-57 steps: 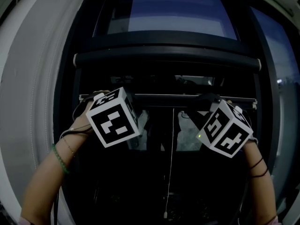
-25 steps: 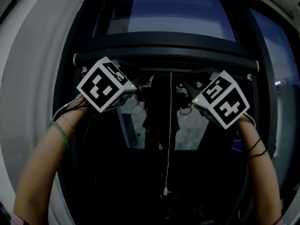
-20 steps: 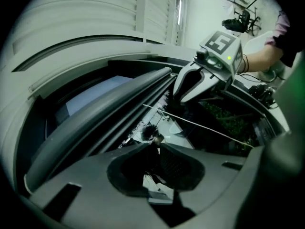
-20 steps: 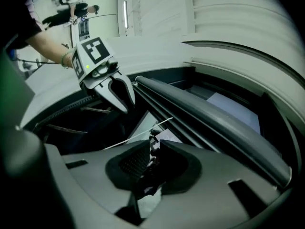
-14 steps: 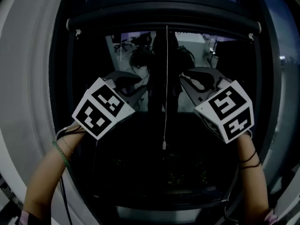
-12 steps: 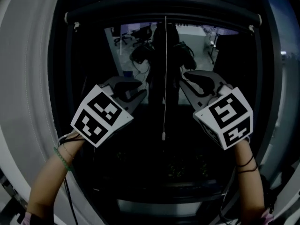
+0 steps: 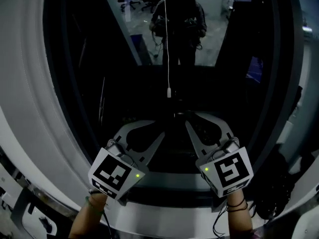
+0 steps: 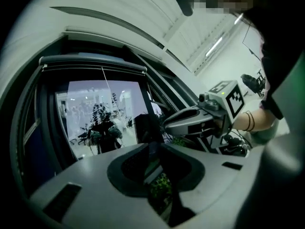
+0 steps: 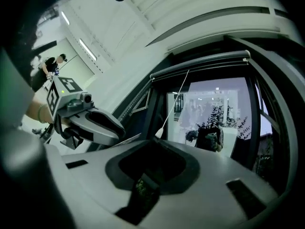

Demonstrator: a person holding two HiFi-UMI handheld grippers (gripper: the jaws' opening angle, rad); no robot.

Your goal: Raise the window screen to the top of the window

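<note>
Window screen [image 8: 93, 62] raised, left tongs [image 8: 155, 147], right tongs [image 9: 155, 142] closed

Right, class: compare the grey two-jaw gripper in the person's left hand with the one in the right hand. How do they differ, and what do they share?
The left gripper has a marker cube whose black-and-white pattern differs from the right gripper marker cube. In the head view the left gripper leans rightward and the right gripper leftward, so their tips converge. Shared: both have jaws shut on nothing; neither touches the thin white pull cord.
</note>
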